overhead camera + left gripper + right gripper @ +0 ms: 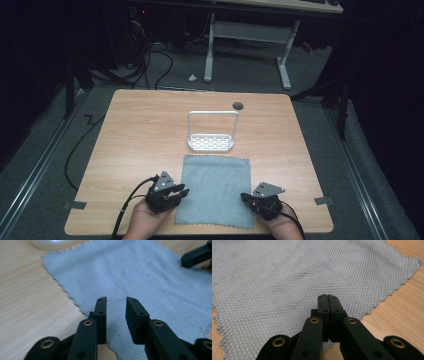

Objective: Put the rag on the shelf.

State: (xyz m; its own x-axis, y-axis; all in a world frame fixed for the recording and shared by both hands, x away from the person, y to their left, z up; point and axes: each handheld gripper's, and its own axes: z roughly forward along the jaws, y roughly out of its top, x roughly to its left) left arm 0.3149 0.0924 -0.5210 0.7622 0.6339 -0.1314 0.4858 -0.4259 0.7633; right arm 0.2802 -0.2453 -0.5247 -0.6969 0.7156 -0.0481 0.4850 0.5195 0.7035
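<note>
A grey-blue waffle-weave cloth [215, 187] lies flat on the wooden table [135, 135], near the front edge. My left gripper [182, 192] hovers at the cloth's left edge, its jaws a little apart with nothing between them. In the left gripper view, the left gripper [116, 300] points across the cloth [140, 272], with the other gripper [197, 256] at the far side. My right gripper [245, 197] sits at the cloth's right edge. The right gripper view shows the right gripper [327, 296] with its jaws pressed together above the cloth [287, 272], no fabric visibly between them.
A white wire rack [212, 142] with a tall handle and perforated base stands just behind the cloth, mid-table. A dark grommet hole [238, 105] marks the table's back edge. Bare wood lies left and right of the cloth. Desk legs and cables are on the floor beyond.
</note>
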